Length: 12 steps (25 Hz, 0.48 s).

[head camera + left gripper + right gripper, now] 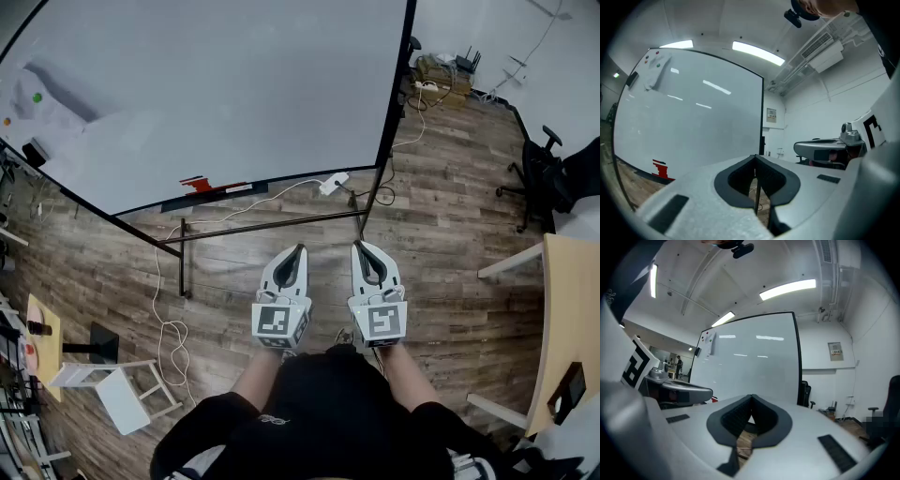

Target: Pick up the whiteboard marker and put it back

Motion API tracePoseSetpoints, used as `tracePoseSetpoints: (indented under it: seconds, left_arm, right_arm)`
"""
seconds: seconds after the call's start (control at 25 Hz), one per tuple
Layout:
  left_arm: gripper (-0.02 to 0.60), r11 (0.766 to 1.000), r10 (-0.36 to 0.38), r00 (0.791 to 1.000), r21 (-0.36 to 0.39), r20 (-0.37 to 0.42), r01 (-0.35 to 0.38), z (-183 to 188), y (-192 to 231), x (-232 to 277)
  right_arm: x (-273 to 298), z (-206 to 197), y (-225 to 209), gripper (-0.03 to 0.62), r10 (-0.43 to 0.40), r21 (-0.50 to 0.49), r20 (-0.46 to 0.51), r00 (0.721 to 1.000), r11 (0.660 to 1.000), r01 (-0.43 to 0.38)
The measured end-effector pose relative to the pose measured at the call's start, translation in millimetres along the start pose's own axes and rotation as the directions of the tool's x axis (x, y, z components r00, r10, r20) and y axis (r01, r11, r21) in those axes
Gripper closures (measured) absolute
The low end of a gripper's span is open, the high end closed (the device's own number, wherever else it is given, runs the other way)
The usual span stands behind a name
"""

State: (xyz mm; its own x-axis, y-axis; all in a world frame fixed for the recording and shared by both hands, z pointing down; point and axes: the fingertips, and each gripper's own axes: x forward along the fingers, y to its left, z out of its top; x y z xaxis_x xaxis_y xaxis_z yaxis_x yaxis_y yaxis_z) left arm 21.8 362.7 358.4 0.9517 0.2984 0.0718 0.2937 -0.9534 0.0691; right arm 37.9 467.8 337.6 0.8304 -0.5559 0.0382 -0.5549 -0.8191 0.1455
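Note:
A large whiteboard [216, 84] on a black frame stands ahead of me. On its bottom tray [220, 192] lies a red object [201, 184] with a white piece beside it; I cannot tell which is the marker. The same red object [660, 168] shows low on the board in the left gripper view. Both grippers are held level side by side above the wooden floor, short of the board. My left gripper [299, 248] [755, 157] is shut with nothing in it. My right gripper [359, 246] [751, 397] is also shut and empty.
A white power strip [333, 183] and its cable [172, 337] trail under the board. A white step stool [122, 392] and a small yellow table [42, 336] stand at the left. An office chair [536, 173] and a wooden table [567, 319] are at the right.

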Motion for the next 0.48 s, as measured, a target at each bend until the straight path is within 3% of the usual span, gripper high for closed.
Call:
tracePoseSetpoints:
  seconds: [0.48]
  left_arm:
    - [0.574, 0.999, 0.037, 0.999, 0.011, -0.035, -0.036, -12.4, -35.3, 35.9]
  right_arm:
    - [0.4, -19.9, -46.0, 0.591, 0.069, 0.025, 0.010, 0.998, 0.997, -0.069]
